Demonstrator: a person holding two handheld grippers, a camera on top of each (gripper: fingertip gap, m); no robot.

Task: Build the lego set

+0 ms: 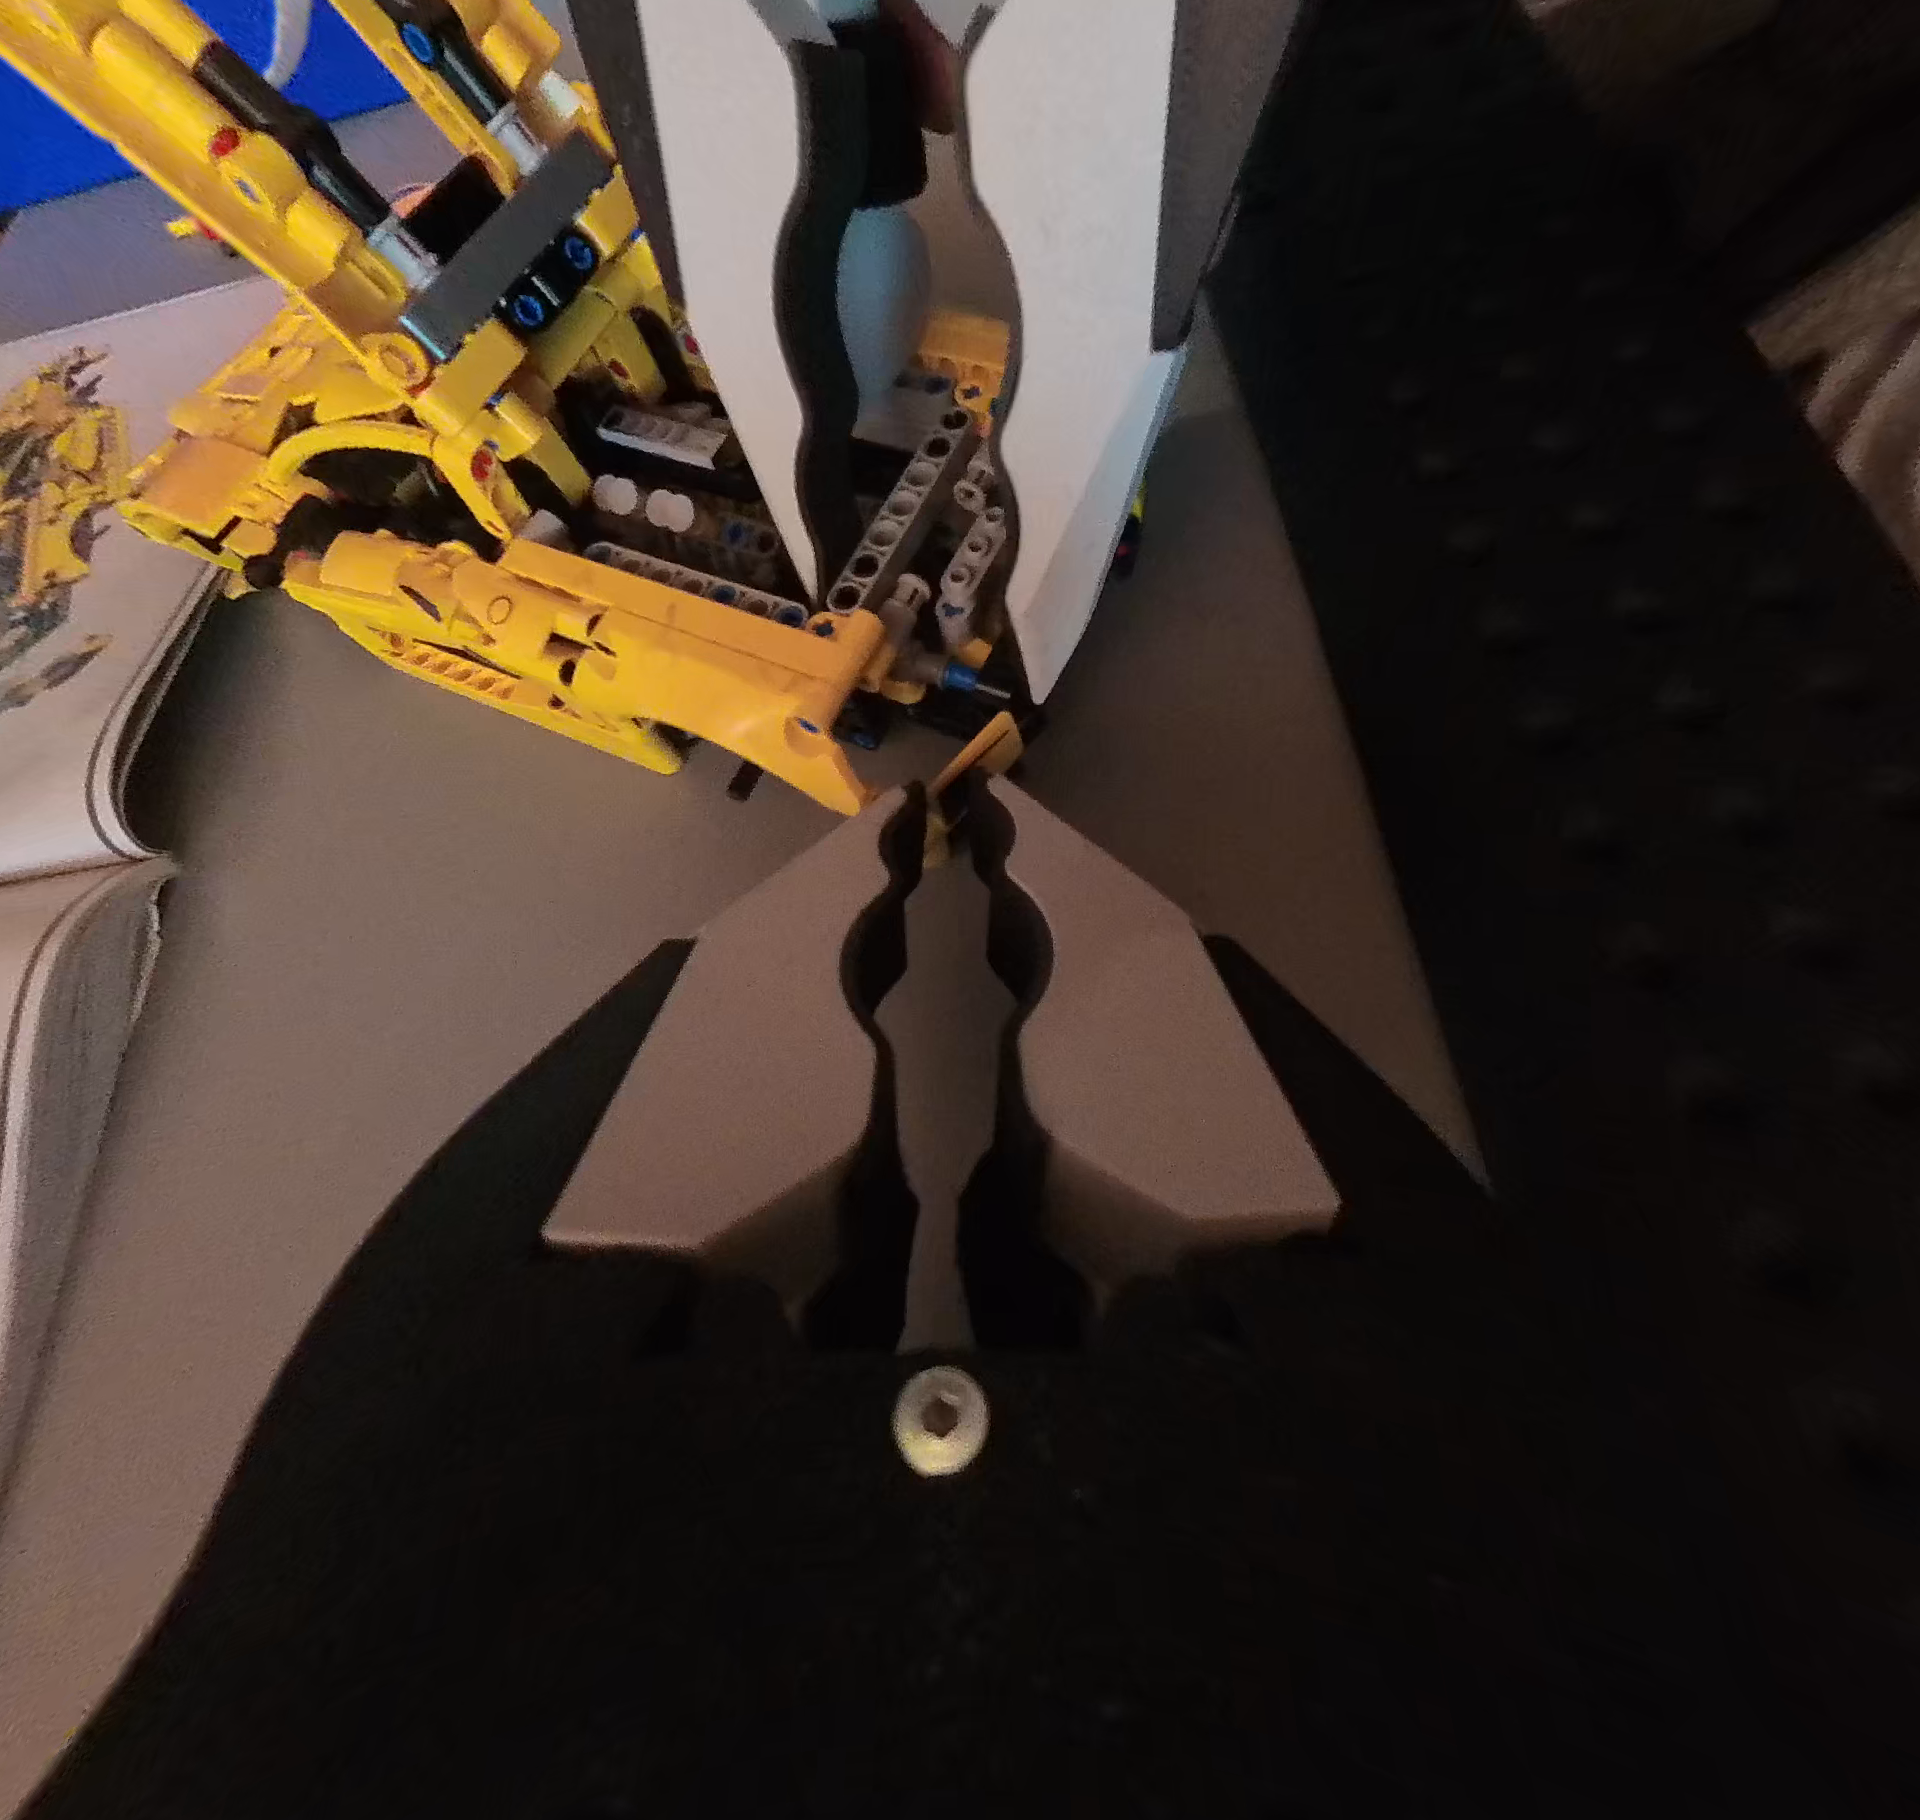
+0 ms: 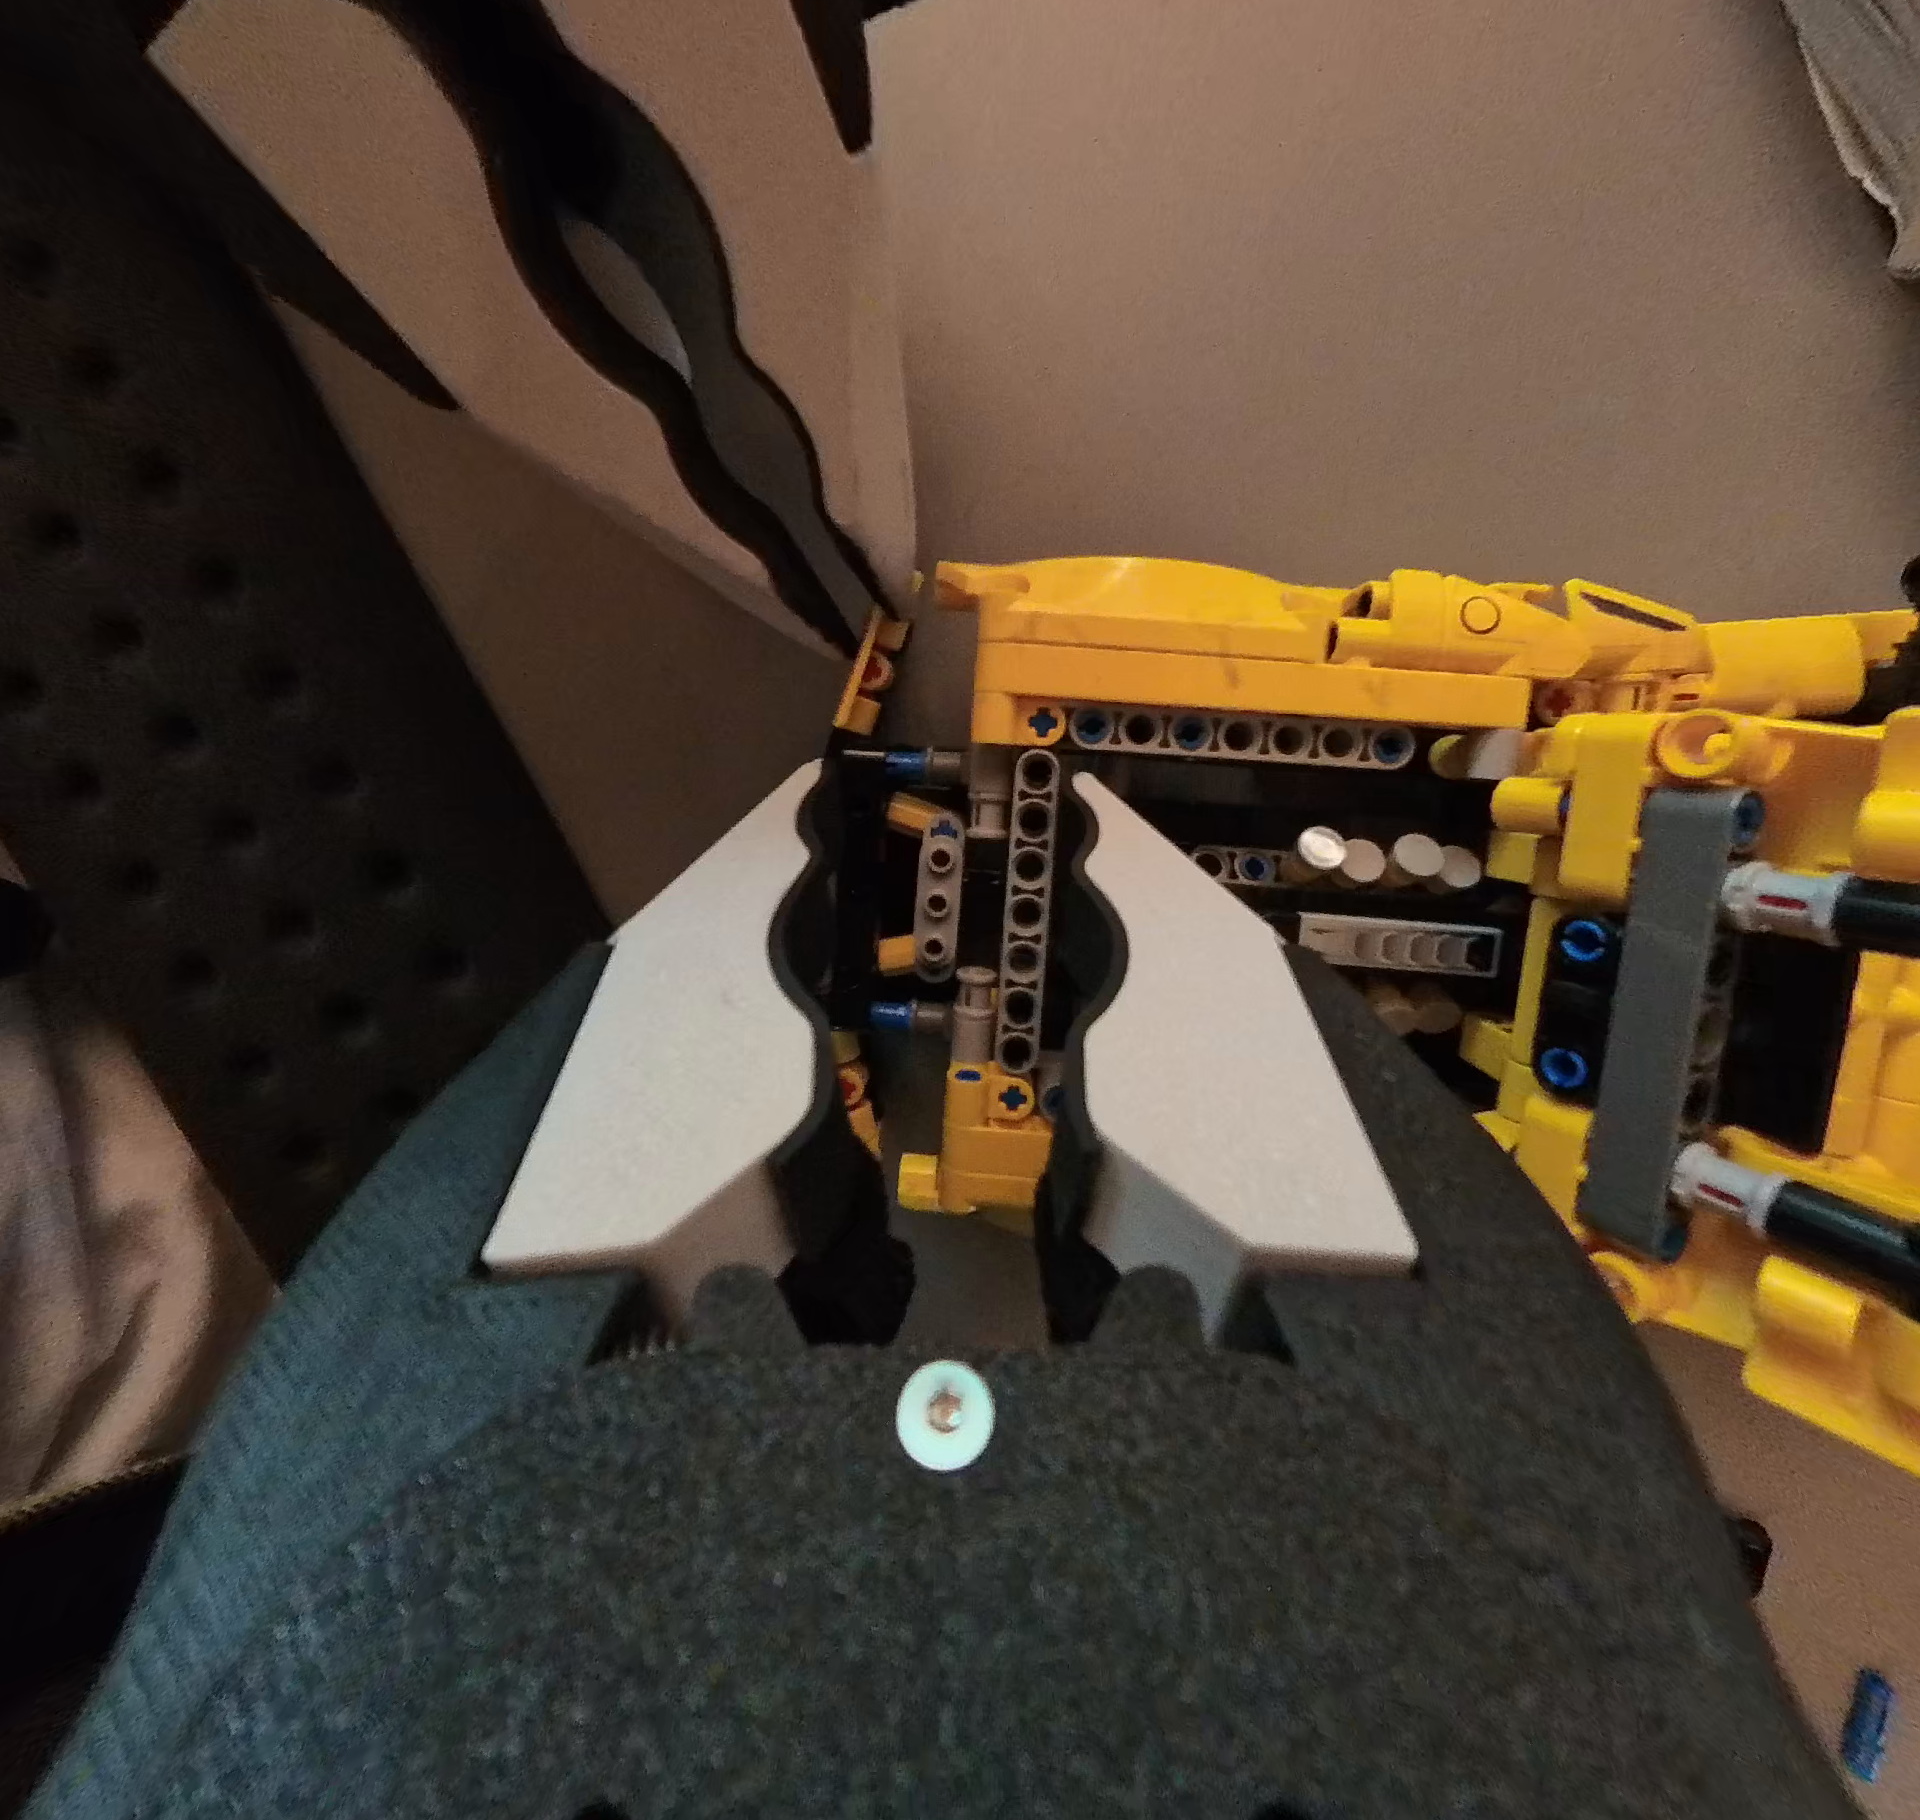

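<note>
Beige tabletop point(image 1: 416, 939) carrying a yellow lego model point(image 2: 1351, 835), with an open instruction booklet point(image 1: 62, 627) at its left edge. Left gripper point(image 1: 951, 804): jaws narrow, pinching a small yellow piece point(image 1: 982, 752) just beside the model's rear corner. Right gripper point(image 2: 951, 783): jaws partly apart, straddling the model's rear frame around a grey holed beam point(image 2: 1029, 918); contact cannot be told.

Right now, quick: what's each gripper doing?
Left gripper: shut on a small yellow piece, beside the model's end.
Right gripper: open, fingers either side of the model's grey beam, not clamped.
</note>
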